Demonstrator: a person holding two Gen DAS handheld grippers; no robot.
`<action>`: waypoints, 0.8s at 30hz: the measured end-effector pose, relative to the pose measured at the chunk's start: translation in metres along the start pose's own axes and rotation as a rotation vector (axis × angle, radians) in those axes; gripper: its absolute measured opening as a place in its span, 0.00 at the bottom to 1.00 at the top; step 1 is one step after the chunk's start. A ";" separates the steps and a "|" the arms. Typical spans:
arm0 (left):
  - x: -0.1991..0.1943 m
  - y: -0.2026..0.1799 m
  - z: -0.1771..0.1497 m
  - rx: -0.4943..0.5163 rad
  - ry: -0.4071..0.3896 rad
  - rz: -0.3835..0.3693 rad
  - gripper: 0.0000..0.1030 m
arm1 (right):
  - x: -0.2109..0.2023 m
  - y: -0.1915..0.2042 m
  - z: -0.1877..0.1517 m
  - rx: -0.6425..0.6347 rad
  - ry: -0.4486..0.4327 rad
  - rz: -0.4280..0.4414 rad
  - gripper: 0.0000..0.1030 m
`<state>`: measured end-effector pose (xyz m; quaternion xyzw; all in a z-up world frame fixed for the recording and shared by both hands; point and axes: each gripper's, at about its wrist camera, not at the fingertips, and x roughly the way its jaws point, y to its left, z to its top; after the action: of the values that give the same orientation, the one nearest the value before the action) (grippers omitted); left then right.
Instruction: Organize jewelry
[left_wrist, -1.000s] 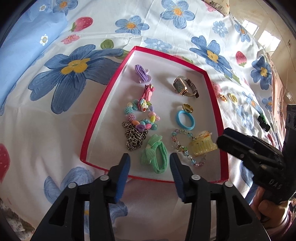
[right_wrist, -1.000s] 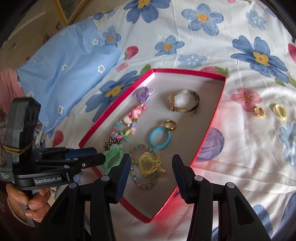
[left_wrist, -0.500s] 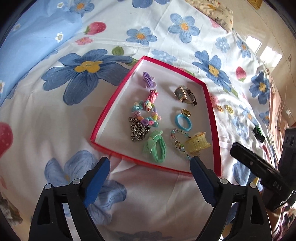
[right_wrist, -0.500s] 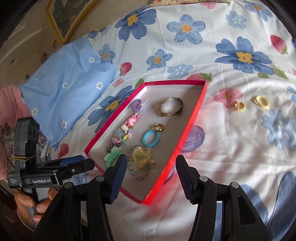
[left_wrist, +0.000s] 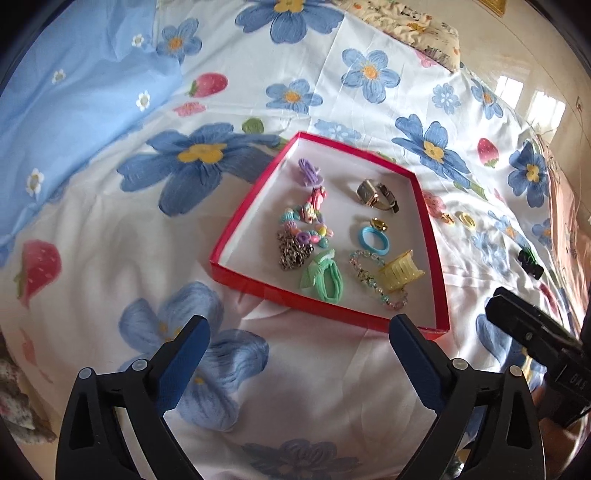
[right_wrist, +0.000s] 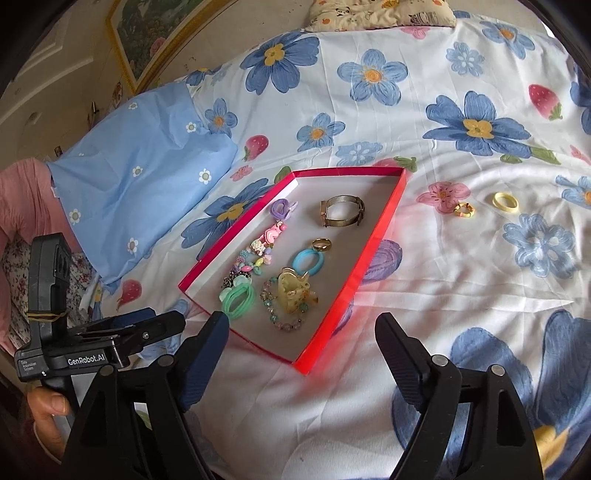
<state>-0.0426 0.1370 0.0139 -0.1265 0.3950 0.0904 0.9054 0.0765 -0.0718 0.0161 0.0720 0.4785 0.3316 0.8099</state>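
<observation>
Both my grippers pulled back from the red tray, left gripper and right gripper jaws just spread wide, empty, jewelry lying inside the tray.

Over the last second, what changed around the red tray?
Both grippers drew back from the red tray and their jaws have just been opening; the left gripper and right gripper now stand wide with nothing between them. The green scrunchie, yellow claw clip and the tray's other pieces lie as before.
</observation>
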 end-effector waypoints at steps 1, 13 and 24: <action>-0.005 -0.001 0.001 0.011 -0.007 0.003 0.96 | -0.003 0.001 0.002 -0.005 -0.002 -0.004 0.81; -0.080 -0.023 0.016 0.129 -0.185 0.085 0.99 | -0.072 0.036 0.069 -0.144 -0.141 -0.046 1.00; -0.033 -0.026 -0.024 0.131 -0.189 0.177 0.99 | -0.029 0.024 0.014 -0.107 -0.129 -0.096 1.00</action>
<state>-0.0750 0.1034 0.0267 -0.0225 0.3228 0.1555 0.9333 0.0675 -0.0680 0.0549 0.0271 0.4101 0.3123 0.8565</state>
